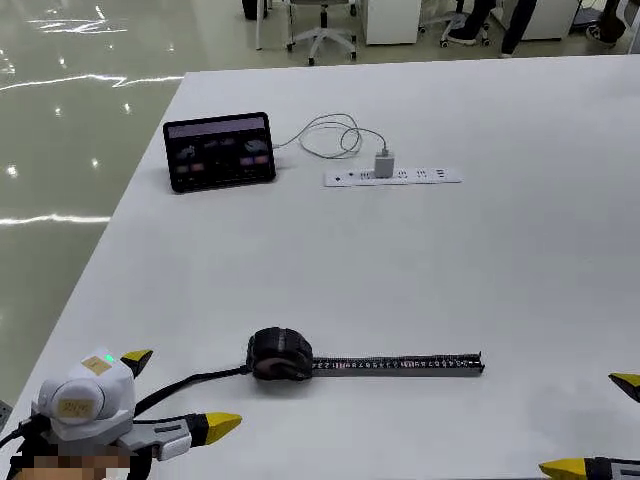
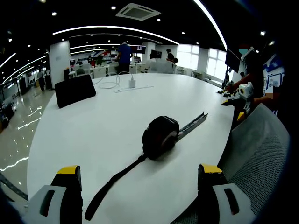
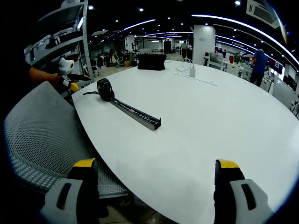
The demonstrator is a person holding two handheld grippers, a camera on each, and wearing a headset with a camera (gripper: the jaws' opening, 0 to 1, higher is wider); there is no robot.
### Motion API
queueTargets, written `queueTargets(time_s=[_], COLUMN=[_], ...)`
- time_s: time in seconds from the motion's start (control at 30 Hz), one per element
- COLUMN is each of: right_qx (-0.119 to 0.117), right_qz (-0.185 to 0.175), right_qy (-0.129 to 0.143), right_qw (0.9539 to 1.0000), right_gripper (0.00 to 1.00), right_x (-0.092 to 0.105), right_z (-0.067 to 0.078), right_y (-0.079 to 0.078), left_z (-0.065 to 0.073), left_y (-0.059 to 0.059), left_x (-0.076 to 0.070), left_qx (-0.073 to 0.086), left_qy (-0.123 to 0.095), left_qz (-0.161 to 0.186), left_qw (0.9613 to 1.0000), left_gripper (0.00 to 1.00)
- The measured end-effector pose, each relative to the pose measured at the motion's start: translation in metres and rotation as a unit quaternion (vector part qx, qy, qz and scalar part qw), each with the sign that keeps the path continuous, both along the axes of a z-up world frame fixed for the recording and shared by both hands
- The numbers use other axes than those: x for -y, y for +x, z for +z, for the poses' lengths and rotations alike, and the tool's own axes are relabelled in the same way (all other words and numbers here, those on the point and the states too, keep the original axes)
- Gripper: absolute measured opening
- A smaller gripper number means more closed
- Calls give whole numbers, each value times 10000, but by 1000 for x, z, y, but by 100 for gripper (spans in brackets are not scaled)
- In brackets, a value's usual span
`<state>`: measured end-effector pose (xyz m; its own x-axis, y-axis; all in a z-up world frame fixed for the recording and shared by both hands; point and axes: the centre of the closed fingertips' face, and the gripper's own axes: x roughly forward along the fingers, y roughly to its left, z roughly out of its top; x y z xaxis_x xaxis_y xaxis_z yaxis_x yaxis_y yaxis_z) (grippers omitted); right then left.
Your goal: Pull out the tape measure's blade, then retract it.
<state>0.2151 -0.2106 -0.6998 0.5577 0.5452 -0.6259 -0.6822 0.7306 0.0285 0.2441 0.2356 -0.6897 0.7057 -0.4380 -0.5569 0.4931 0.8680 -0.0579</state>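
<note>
Tape measure [image 1: 280,355] lies on the white worktop [image 1: 450,270], its dark round case just ahead of the left tool [image 1: 180,392]. Its blade [image 1: 400,364] is drawn out and lies flat, running from the case toward the right tool [image 1: 592,425], with the hook [image 1: 481,363] at the end nearer that tool. A black strap [image 1: 190,383] trails from the case back between the left tool's yellow-tipped jaws. Both tools are released, jaws spread wide, grasping nothing. Neither touches the tape measure, and the right tool is well apart from the hook.

With the blade extended, the pulling-out step looks done and retracting is the step in hand. The next move probably calls for the left tool to close on the case and steady it while the blade goes back in. The right tool could guide the hook end so it does not whip. Whether a lock keeps the blade out cannot be told.

Far beyond both tools a tablet [image 1: 220,150] stands propped, with a power strip [image 1: 395,176] beside it, a white charger [image 1: 384,163] plugged in and a looped cable [image 1: 330,135] joining them. None stands in the way. The strap lies in the left tool's path to the case and might get caught in the grasp.
</note>
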Motion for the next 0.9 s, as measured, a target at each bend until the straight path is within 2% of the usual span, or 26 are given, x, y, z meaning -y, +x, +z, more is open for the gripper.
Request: queueTargets(time_s=[0.4, 0.9], right_qx=[48, 115], right_qz=[42, 345], right_qy=[-21, -239], right_qw=[10000, 9991], right_gripper=[100, 100], right_x=[4, -3], right_z=[4, 7], right_y=[3, 12], left_z=[0, 9], left_y=[-3, 6], left_x=[-1, 20], left_qx=[-3, 30], left_qy=[58, -39], left_qz=[-13, -72], left_qw=[10000, 10000], left_gripper=[100, 100])
